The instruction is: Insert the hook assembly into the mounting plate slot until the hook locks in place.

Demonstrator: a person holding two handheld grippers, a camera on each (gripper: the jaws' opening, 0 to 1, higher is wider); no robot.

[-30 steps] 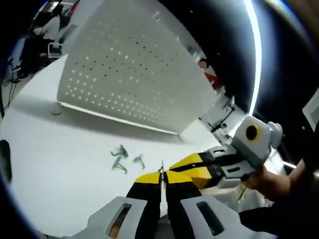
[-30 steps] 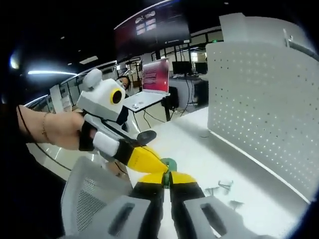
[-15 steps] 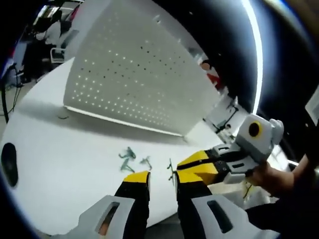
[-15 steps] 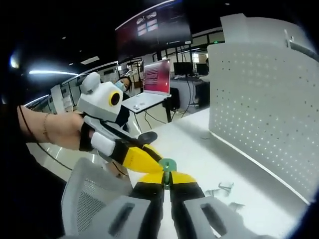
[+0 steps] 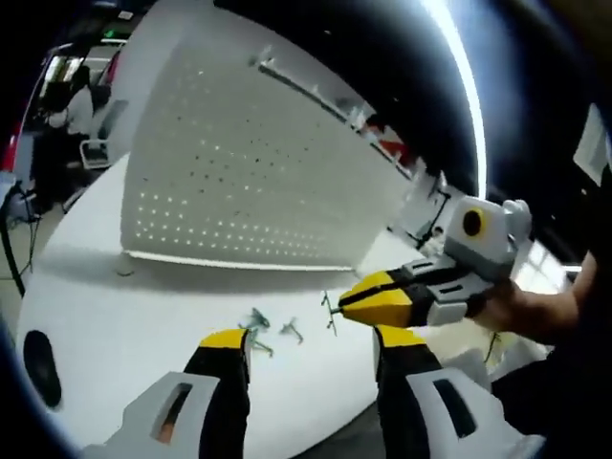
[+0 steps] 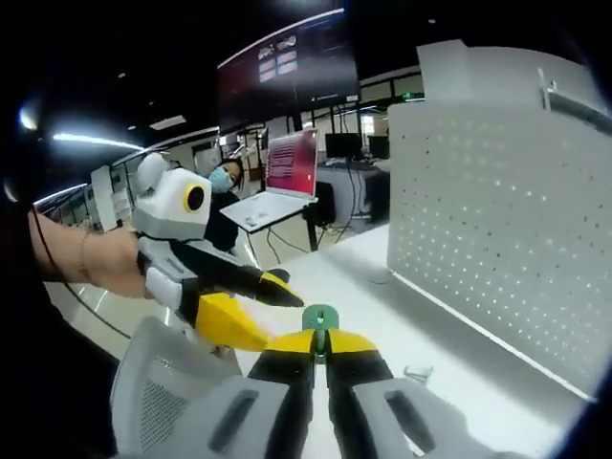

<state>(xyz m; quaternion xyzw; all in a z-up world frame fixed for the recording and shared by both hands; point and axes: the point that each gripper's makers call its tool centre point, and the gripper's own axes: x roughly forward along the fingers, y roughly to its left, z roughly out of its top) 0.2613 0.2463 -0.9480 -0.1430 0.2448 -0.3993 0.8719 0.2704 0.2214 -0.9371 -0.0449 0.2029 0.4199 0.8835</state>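
Note:
A small green hook assembly (image 6: 320, 317) is pinched between my right gripper's (image 6: 320, 340) shut yellow tips; in the left gripper view the same hook (image 5: 328, 312) sticks out of the right gripper (image 5: 356, 298), which comes in from the right. My left gripper (image 5: 314, 340) is open with nothing between its jaws, and it hangs just left of the hook as the left gripper (image 6: 251, 298) in the right gripper view. The white perforated mounting plate (image 5: 249, 182) stands upright on the white table (image 5: 115, 316), also visible as the plate (image 6: 497, 220).
Loose green hooks (image 5: 256, 321) and another hook (image 5: 292, 332) lie on the table before the plate. A dark oval object (image 5: 38, 354) sits near the table's left edge. A laptop (image 6: 292, 163) and a seated person (image 6: 225, 182) are at a desk behind.
My left gripper has opened and let go of the hook, then drawn slightly away. The right gripper keeps hold of the hook.

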